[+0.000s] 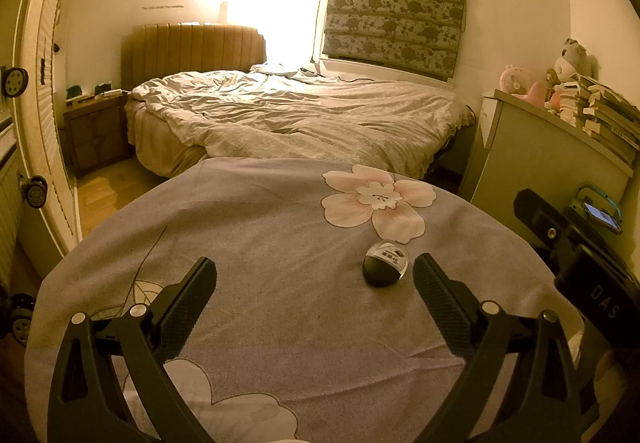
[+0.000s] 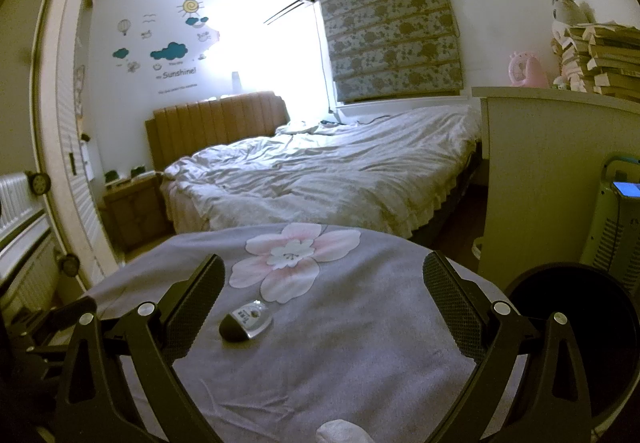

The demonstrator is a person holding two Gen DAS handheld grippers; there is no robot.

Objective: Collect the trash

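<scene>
A small round container (image 1: 385,263) with a black bottom and a clear labelled lid lies on its side on the purple flowered cloth (image 1: 280,243). It sits just ahead of my left gripper's right finger (image 1: 440,299). My left gripper (image 1: 316,275) is open and empty. In the right wrist view the container (image 2: 246,321) lies just right of my right gripper's left finger (image 2: 196,299). My right gripper (image 2: 324,275) is open and empty. A white crumpled piece (image 2: 342,431) shows at the bottom edge between the right gripper's arms.
A round black bin (image 2: 576,331) stands at the right of the table. A white cabinet (image 2: 552,171) with stacked books (image 2: 600,55) is at the right. An unmade bed (image 2: 320,171) lies beyond the table. My right gripper's body (image 1: 580,251) shows in the left wrist view.
</scene>
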